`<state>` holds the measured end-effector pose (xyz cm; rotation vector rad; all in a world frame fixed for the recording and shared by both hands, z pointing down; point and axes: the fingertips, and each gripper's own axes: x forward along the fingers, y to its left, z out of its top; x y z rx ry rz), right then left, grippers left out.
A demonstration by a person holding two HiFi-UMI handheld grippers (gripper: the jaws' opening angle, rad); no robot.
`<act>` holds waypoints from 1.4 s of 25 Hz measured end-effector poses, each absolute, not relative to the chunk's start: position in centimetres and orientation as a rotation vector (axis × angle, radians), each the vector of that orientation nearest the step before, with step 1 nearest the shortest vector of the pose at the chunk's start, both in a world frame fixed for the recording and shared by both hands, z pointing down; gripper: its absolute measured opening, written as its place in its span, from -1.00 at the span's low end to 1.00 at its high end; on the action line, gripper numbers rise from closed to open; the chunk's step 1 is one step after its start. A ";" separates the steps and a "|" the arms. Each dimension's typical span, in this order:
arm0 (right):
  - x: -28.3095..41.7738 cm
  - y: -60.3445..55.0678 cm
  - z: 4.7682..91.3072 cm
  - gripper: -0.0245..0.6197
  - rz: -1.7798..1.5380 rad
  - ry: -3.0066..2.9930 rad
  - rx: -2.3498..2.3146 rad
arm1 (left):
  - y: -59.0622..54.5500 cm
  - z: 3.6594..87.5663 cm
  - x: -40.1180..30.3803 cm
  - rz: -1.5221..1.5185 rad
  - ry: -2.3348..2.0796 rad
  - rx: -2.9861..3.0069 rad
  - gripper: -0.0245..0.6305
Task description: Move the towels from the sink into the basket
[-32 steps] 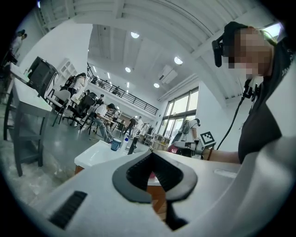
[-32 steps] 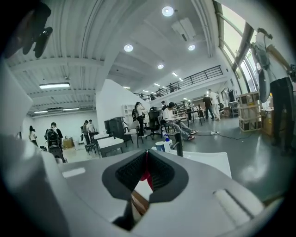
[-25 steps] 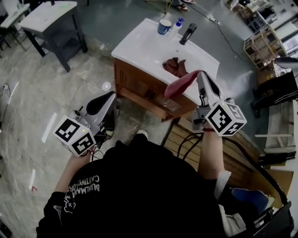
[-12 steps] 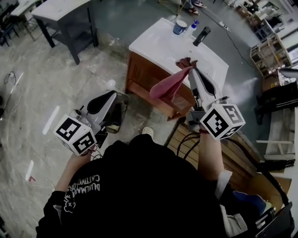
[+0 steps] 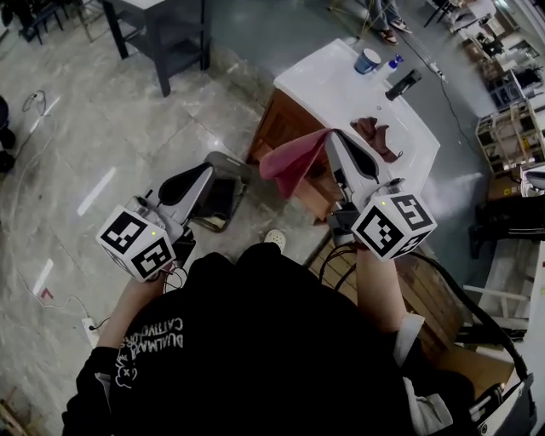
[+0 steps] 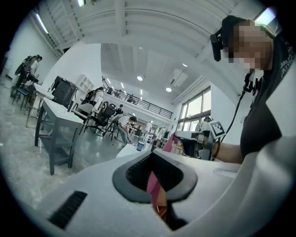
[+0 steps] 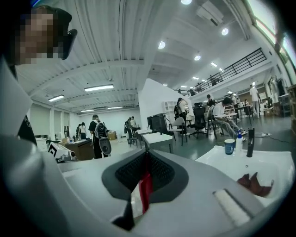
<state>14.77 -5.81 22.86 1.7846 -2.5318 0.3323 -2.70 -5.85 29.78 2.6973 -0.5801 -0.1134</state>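
Note:
My right gripper (image 5: 330, 136) is shut on a pink towel (image 5: 294, 162), which hangs to its left in front of the wooden cabinet. In the right gripper view the towel (image 7: 144, 190) shows as a red strip between the closed jaws. A dark red towel (image 5: 375, 134) (image 7: 254, 183) lies in the white sink (image 5: 341, 81). A dark grey basket (image 5: 234, 163) stands on the floor left of the cabinet. My left gripper (image 5: 207, 173) (image 6: 155, 173) hovers just beside the basket, shut and holding nothing.
A blue cup (image 5: 368, 60), a small bottle (image 5: 396, 61) and a black faucet (image 5: 403, 83) stand at the sink's far edge. A grey table (image 5: 166, 25) is at the back left. Wooden pallets and cables (image 5: 426, 281) lie by my right side.
Both grippers have swung left, away from the sink. The pink towel has travelled with the right gripper, clear of the basin. The basket has come into view by the left gripper.

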 end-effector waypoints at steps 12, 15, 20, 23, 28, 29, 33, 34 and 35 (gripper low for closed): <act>6.6 -9.1 27.4 -0.87 0.452 -2.595 1.499 | -7.9 32.1 -6.5 -0.138 -0.702 2.611 -0.93; 4.9 -9.9 28.0 -0.87 0.471 -2.617 1.458 | -8.2 32.6 -7.8 -0.135 -0.734 2.598 -0.93; 2.8 -11.1 30.0 -0.86 0.529 -2.614 1.376 | -9.1 34.0 -9.4 -0.145 -0.797 2.543 -0.93; 2.4 -11.9 31.5 -0.87 0.571 -2.608 1.333 | -9.5 35.1 -9.7 -0.132 -0.824 2.512 -0.93; 1.9 -13.3 34.4 -0.86 0.642 -2.599 1.267 | -10.5 37.2 -10.2 -0.108 -0.871 2.456 -0.93; 1.8 -13.7 35.1 -0.87 0.654 -2.594 1.253 | -10.7 37.6 -10.2 -0.103 -0.878 2.446 -0.93; 1.6 -15.3 37.8 -0.86 0.710 -2.580 1.190 | -12.1 39.9 -9.7 -0.067 -0.911 2.404 -0.93; 1.7 -15.6 38.6 -0.86 0.724 -2.575 1.170 | -12.5 40.5 -9.5 -0.064 -0.924 2.388 -0.93; 1.7 -15.9 39.5 -0.86 0.737 -2.568 1.147 | -12.9 41.2 -9.3 -0.062 -0.937 2.372 -0.93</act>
